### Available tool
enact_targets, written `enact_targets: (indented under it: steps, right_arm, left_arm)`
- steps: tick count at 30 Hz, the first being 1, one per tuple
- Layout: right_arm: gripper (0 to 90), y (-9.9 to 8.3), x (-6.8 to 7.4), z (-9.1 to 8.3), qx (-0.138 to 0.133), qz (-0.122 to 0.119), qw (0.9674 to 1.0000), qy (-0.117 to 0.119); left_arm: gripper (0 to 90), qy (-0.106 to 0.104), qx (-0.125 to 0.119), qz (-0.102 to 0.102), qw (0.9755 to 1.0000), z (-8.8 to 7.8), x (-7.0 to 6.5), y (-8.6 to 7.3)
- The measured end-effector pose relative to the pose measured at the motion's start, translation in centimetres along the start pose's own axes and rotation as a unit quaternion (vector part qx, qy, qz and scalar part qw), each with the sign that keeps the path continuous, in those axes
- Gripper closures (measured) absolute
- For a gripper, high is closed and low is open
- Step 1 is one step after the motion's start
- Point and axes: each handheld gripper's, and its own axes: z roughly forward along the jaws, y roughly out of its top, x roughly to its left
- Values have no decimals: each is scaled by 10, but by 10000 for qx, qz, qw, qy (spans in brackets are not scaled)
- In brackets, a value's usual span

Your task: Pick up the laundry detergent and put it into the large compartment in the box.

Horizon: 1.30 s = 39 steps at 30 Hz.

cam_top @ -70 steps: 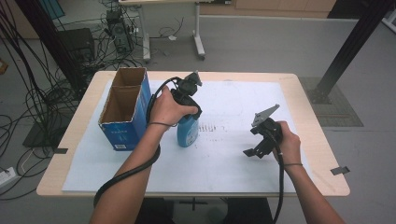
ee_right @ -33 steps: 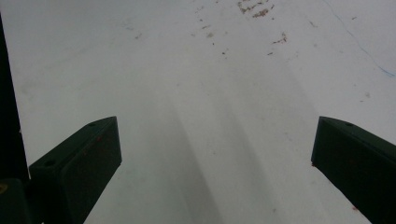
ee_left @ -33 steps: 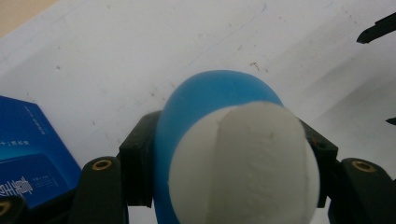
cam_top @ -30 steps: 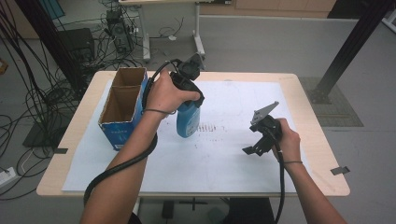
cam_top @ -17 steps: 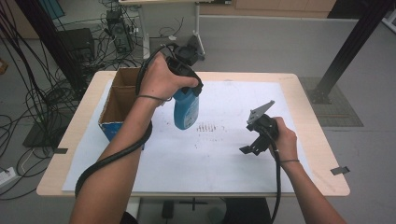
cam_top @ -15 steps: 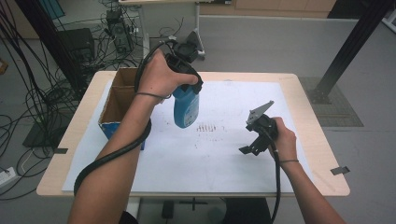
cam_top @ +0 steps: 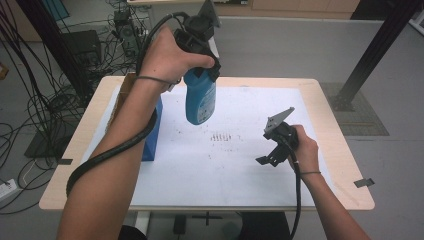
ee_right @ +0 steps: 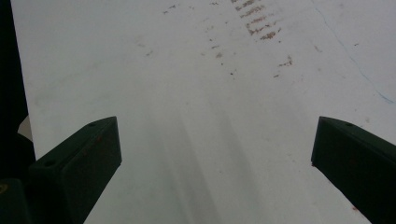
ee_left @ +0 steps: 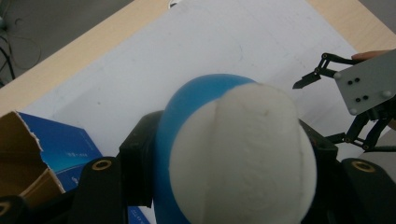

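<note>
hanging high over the far left of the worktop [cam_top: 330,100], the blue bottle [cam_top: 200,100] with its white cap [ee_left: 243,158] is clamped at the neck in the left claw [cam_top: 202,70], clear of the white sheet [cam_top: 235,170]. the blue cardboard box [cam_top: 151,135] stands just left of it. the right claw [cam_top: 272,150] hovers near right, jaws spread wide, empty.
</note>
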Motion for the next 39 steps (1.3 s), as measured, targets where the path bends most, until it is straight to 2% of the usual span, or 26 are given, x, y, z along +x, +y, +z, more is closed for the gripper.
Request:
enact_targets:
  steps: [6,15,18,23,24,25,26,28,30,31,32,33,34,38,39]
  right_arm:
    - [14,2,2,0,12,-30,10000,4]
    - [14,3,3,1,-7,-45,10000,17]
    - [14,3,3,0,-13,-47,10000,13]
    - [14,3,2,1,-56,-32,10000,22]
    - [14,4,2,2,-61,-37,10000,31]
    - [14,4,2,2,-61,-37,10000,31]
    - [14,4,3,2,-60,-50,10000,38]
    - [14,4,3,3,-60,-43,10000,42]
    - [14,4,2,3,-65,-39,10000,47]
    - [14,4,2,3,-65,-39,10000,47]
    - [14,4,2,4,-60,-44,10000,59]
    - [14,4,2,4,-67,-48,9999,66]
    - [14,4,2,4,-69,-47,9999,62]
    - [14,5,2,4,-99,-46,9999,71]
    - [14,5,2,4,-99,-46,9999,71]
  left_arm:
    - [378,-3,-117,-49,9999,-16,2,7]
    - [378,-28,-102,-151,9998,-20,10,2]
    - [378,53,-117,-305,9995,-24,17,-3]
    - [378,102,-107,-411,9990,-27,30,-9]
    - [377,170,-109,-504,9985,-30,37,-12]
    - [378,170,-109,-504,9985,-30,37,-12]
    - [378,275,-64,-565,9980,-32,43,-16]
    - [378,318,-49,-594,9977,-33,45,-17]
    - [378,440,-62,-752,9962,-37,56,-24]
    - [378,440,-62,-752,9962,-37,56,-24]
    - [378,494,-78,-875,9949,-40,62,-28]
    - [378,494,-78,-875,9949,-40,62,-28]
    - [378,575,-64,-938,9939,-43,70,-33]
    - [378,739,11,-1092,9913,-44,85,-44]
    - [378,739,11,-1092,9913,-44,85,-44]
